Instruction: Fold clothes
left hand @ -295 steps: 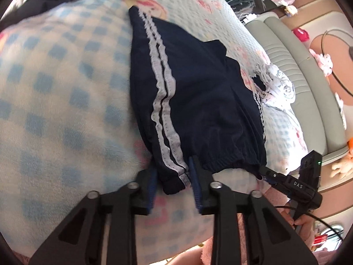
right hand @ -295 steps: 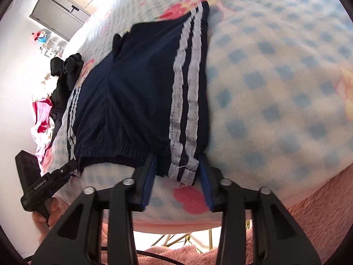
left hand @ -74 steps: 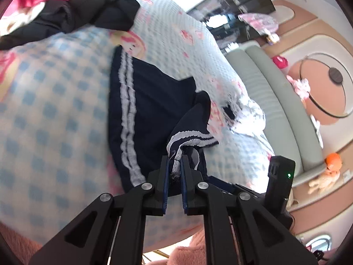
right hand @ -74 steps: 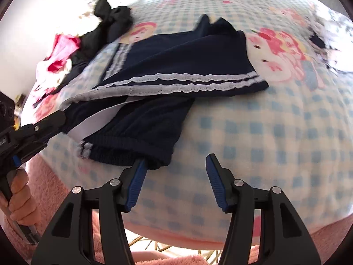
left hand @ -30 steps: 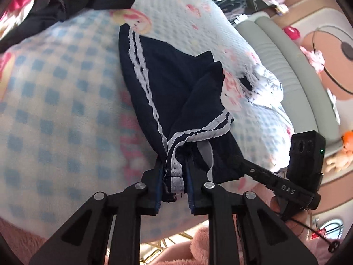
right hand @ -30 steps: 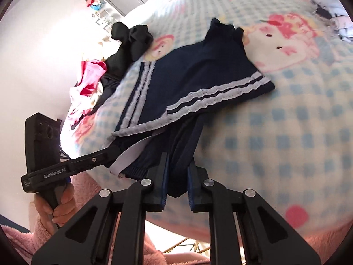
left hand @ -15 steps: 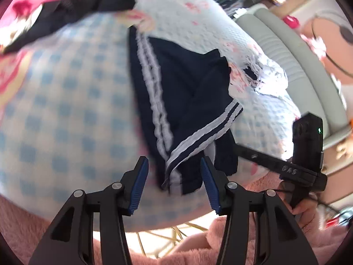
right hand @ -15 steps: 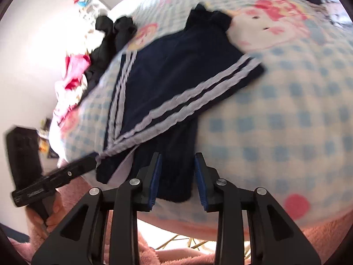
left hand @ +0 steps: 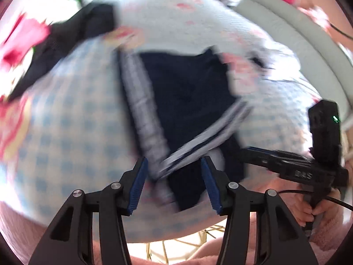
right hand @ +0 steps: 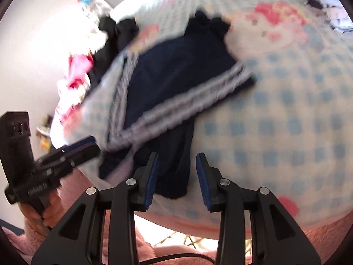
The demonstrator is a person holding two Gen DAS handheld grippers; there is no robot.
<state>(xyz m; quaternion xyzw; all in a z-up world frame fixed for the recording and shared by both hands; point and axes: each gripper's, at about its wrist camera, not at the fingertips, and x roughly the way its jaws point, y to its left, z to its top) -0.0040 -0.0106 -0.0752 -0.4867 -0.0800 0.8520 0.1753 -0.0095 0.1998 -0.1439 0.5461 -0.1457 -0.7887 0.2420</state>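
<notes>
With both sets of jaws spread wide and holding nothing, we have the left gripper [left hand: 173, 184] and right gripper [right hand: 177, 177] hovering just off the near edge of the bed. Both frames are motion-blurred, so fine detail is soft.

We see the navy shorts [left hand: 189, 92] lying flat on the blue-checked blanket [left hand: 72, 132], partly folded: one leg is flipped over the other, so its white side stripes [right hand: 183, 106] run diagonally across the body. The other stripe pair [left hand: 143, 114] runs along the garment's left edge. Long axis points away from us, waistband end nearest the grippers, leg hems at the far end.

Waistband sits between the right gripper's pads; we can't tell if it touches them.

Dark and pink clothes [right hand: 88, 66] are piled at the far left.
</notes>
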